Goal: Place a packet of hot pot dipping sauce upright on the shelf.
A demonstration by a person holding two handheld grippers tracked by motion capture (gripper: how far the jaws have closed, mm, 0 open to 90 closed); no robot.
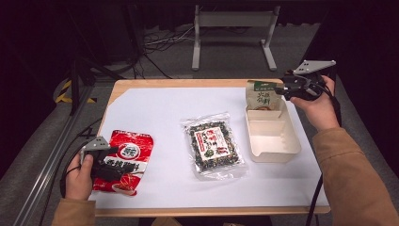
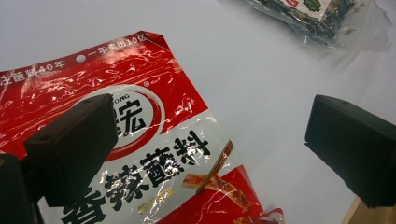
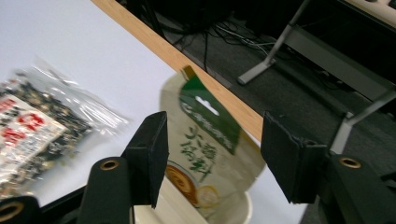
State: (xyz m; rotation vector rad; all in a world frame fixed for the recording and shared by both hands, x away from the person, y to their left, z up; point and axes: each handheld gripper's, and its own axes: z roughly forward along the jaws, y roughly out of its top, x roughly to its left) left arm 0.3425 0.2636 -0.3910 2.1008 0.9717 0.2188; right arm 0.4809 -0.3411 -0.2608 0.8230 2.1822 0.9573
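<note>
The red pouch (image 2: pixel 140 154), light, crinkly and slippery, is straddled unclamped by the wide-open left tongs (image 2: pixel 210 154); its edge is best pinched; the right tongs (image 3: pixel 215 158) are empty, spread above the green pouch (image 3: pixel 205 154)

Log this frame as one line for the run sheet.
right gripper: open, beside green pouch leaning in beige tray | left gripper: open over red sachet | seaweed pack: mid-table

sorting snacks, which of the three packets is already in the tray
The green-topped beige pouch, leaning upright at the far end of the tray; the red and clear packets lie flat on the table.
</note>
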